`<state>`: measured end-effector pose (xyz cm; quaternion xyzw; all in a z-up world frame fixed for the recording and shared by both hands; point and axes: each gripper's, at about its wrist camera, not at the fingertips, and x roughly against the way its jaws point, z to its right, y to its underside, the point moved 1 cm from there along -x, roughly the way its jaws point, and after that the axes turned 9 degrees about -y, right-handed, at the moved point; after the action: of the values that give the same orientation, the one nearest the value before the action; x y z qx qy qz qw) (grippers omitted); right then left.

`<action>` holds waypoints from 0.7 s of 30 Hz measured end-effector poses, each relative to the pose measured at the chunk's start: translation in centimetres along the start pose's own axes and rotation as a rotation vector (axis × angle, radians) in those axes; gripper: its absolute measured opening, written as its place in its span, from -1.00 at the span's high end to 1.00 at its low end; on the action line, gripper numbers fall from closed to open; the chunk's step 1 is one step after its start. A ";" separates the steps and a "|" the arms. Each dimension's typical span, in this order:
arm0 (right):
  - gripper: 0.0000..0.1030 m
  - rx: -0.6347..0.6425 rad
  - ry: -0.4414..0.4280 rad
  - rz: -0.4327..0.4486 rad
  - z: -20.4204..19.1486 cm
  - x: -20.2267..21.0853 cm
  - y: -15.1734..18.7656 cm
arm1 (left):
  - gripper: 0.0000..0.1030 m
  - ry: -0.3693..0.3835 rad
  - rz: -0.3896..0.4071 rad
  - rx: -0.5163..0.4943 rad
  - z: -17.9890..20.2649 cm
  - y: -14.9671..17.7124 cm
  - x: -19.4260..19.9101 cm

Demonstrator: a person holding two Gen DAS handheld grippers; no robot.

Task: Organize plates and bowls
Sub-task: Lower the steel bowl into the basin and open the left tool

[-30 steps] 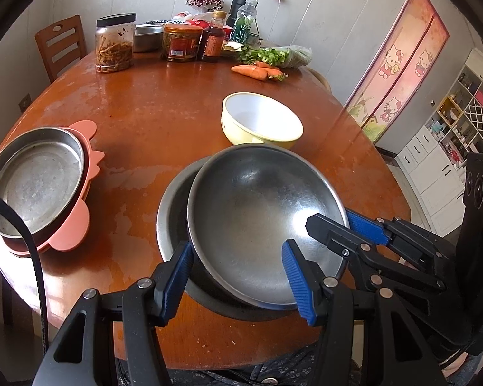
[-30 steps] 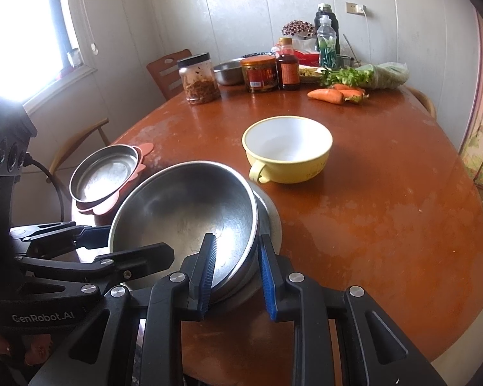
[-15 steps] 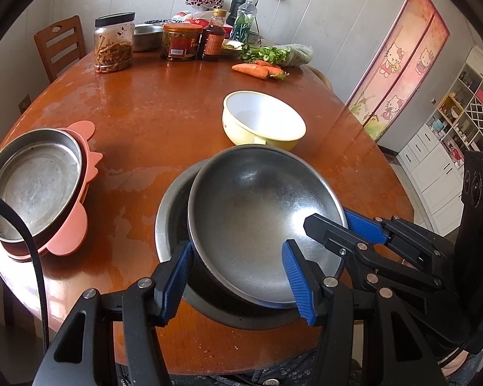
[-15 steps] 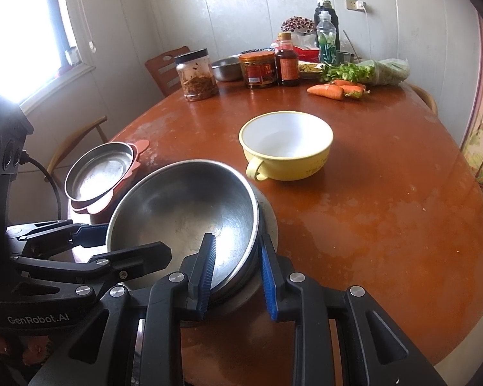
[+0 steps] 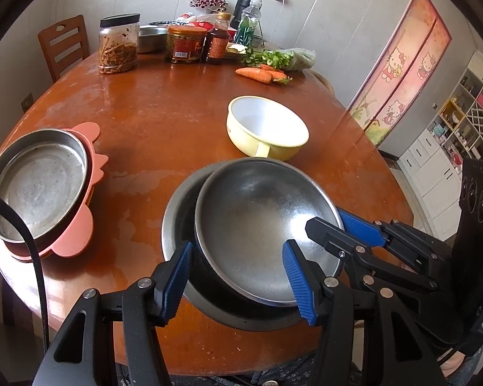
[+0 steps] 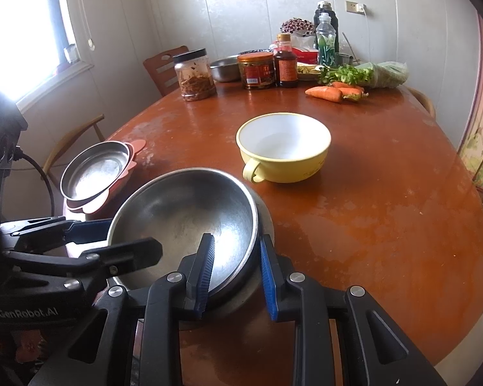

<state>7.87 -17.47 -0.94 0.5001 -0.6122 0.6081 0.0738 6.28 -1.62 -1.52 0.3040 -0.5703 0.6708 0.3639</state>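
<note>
A shallow steel bowl point(image 5: 260, 222) point(image 6: 183, 212) hangs tilted over a wider steel dish point(image 5: 177, 212) point(image 6: 267, 222) that lies on the table's near edge. My left gripper point(image 5: 237, 278) point(image 6: 135, 236) straddles the bowl's near-left rim, one pad outside and one inside, shut on it. At the bowl's right rim my right gripper point(image 6: 235, 271) point(image 5: 325, 222) is shut on it too, its pads on either side of the wall. A yellow handled bowl point(image 5: 267, 125) point(image 6: 283, 148) stands empty beyond. To the left, a flat steel dish point(image 5: 35, 186) point(image 6: 96, 167) rests on a pink plate point(image 5: 77, 234) point(image 6: 138, 144).
Along the round brown table's point(image 5: 164, 112) far side stand jars point(image 5: 118, 45), a sauce bottle point(image 5: 219, 38), a steel basin point(image 5: 151, 38), carrots point(image 5: 254, 74) and greens point(image 5: 273, 58). A wooden chair point(image 5: 64, 45) stands behind. A person's patterned clothing shows below the near edge.
</note>
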 end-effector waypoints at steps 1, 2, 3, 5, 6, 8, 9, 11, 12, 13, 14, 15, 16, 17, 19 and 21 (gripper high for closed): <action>0.44 0.000 0.000 0.000 0.0 0.0 0.0 | -0.11 0.001 0.001 0.000 0.0 0.0 0.1; 0.44 -0.001 -0.001 0.000 0.0 0.0 0.0 | -0.11 0.000 0.003 0.001 -0.1 0.0 0.1; 0.44 -0.001 0.000 0.000 0.0 0.0 0.0 | -0.11 -0.002 0.005 0.001 -0.1 -0.1 0.2; 0.44 0.001 0.000 0.001 0.0 0.0 0.0 | -0.11 -0.011 0.008 -0.003 -0.1 -0.2 0.3; 0.43 0.002 0.001 -0.001 0.0 0.0 0.0 | -0.11 -0.012 0.010 -0.003 -0.1 -0.2 0.4; 0.41 0.002 0.002 -0.004 0.1 0.0 0.0 | -0.11 -0.016 0.013 -0.004 -0.2 -0.3 0.5; 0.39 0.005 0.003 -0.005 0.1 0.1 -0.1 | -0.11 -0.017 0.016 -0.003 -0.2 -0.4 0.6; 0.33 0.014 0.007 -0.006 0.0 0.3 -0.4 | -0.12 -0.017 0.024 -0.005 -0.2 -0.6 0.8; 0.29 0.018 0.008 -0.003 0.0 0.4 -0.5 | -0.12 -0.021 0.026 -0.005 -0.1 -0.7 0.8; 0.28 0.019 0.009 -0.003 -0.1 0.5 -0.7 | -0.12 -0.022 0.028 -0.005 -0.1 -0.8 0.9; 0.28 0.019 0.007 -0.002 -0.1 0.7 -0.8 | -0.12 -0.021 0.032 -0.007 -0.1 -1.0 1.0; 0.27 0.021 0.006 0.000 -0.1 0.8 -1.0 | -0.13 -0.023 0.037 -0.009 0.0 -1.1 1.1; 0.25 0.023 0.008 0.004 -0.1 1.0 -1.1 | -0.13 -0.024 0.040 -0.010 0.0 -1.2 1.2; 0.20 0.023 0.009 0.006 -0.1 1.1 -1.2 | -0.13 -0.024 0.044 -0.011 0.1 -1.3 1.3; 0.00 0.013 0.003 0.014 0.0 1.4 -1.5 | -0.14 -0.027 0.052 -0.012 0.1 -1.6 1.5; -0.06 0.004 0.005 0.024 0.2 1.8 -1.8 | -0.14 -0.028 0.059 -0.012 0.2 -1.9 1.7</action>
<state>8.38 -18.10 1.48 0.4912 -0.6168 0.6113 0.0672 6.91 -1.37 0.93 0.2944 -0.5881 0.6734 0.3376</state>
